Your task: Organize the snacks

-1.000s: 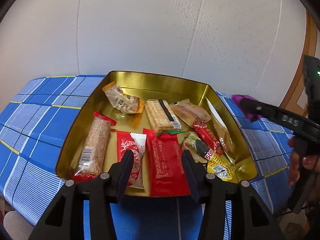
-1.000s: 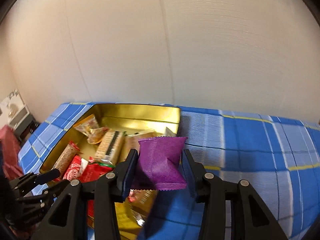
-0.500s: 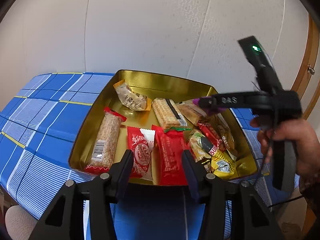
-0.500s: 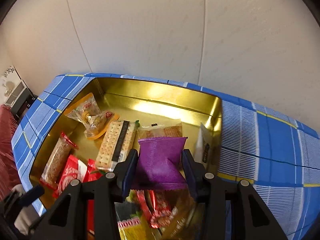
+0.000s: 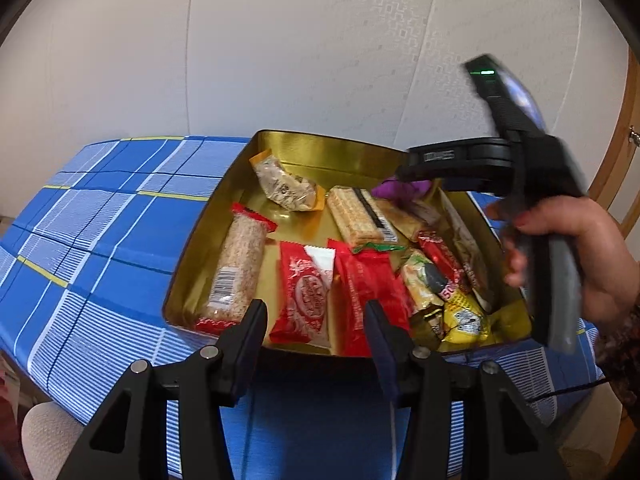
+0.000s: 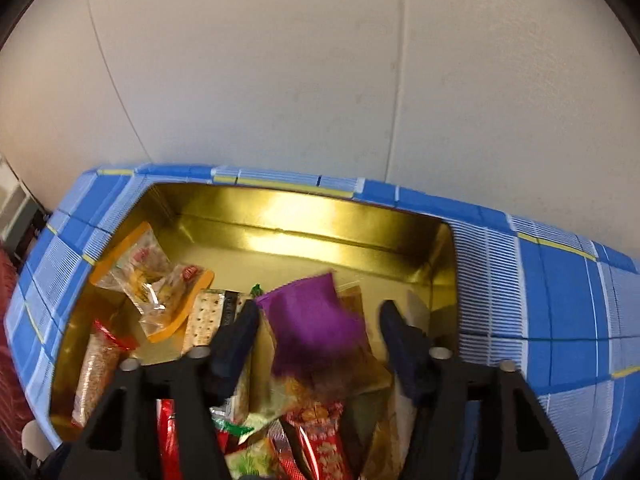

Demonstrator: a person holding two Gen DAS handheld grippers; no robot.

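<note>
Snacks fill the gold tin [image 5: 280, 148], which sits on a blue checked tablecloth [image 5: 120, 216], and the step in hand looks like dropping one more packet in. Seen from the left wrist, the left gripper [image 5: 316, 320] hangs just outside the tin's near wall with its fingers parted to a middling gap and nothing between them. Inside the tin, against its left wall lies a long sesame bar [image 5: 236, 268]; beside that a red-and-white wafer [image 5: 306, 296] and a red packet [image 5: 368, 292]; toward the far wall a clear orange-edged bag [image 5: 286, 188] and a cracker pack [image 5: 356, 216]; the right half holds a jumble of small wrappers. A hand [image 5: 580, 256] holds the right gripper [image 5: 404, 178] over the tin's far right part, a purple packet [image 5: 404, 190] at its tips. From the right wrist, the right gripper's jaws are opening and the purple packet [image 6: 316, 328], blurred, sits loose between them above the heap, no pad pressing it. Next, I'd judge, the right hand must lift clear of the tin and seek any snack left outside; none shows here.
</note>
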